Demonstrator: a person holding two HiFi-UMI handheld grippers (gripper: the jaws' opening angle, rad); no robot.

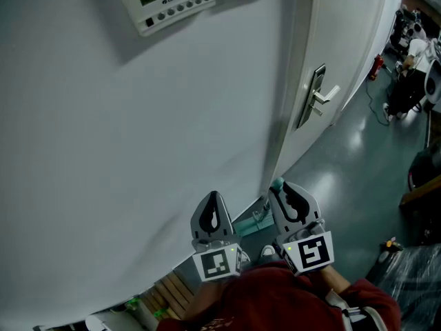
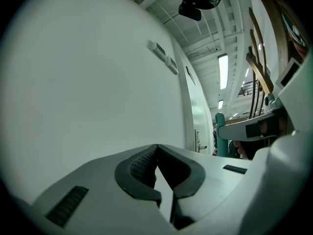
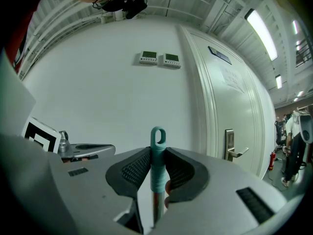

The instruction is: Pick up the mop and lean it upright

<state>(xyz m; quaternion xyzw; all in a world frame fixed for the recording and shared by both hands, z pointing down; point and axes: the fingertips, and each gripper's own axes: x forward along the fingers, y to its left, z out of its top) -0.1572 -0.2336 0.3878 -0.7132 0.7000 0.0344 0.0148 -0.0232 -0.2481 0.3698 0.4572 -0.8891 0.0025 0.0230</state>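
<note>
The mop's teal handle end (image 3: 157, 153), with a hanging loop at its top, stands upright between the pads of my right gripper (image 3: 157, 155), which is shut on it. From the head view the handle tip (image 1: 277, 183) pokes out just past the right gripper (image 1: 286, 190), close to the white wall beside the door frame. The rest of the mop is mostly hidden below the grippers. My left gripper (image 1: 213, 198) hovers beside it on the left, jaws shut with nothing between them (image 2: 156, 148). The left gripper view catches the teal handle (image 2: 220, 136) off to the right.
A white wall (image 1: 138, 129) fills the front, with two control panels (image 1: 169, 2) on it. A white door with a metal lever handle (image 1: 318, 95) is to the right. A fire extinguisher (image 1: 377, 66) and a person stand far down the corridor. Wooden slats (image 1: 169, 295) lie low left.
</note>
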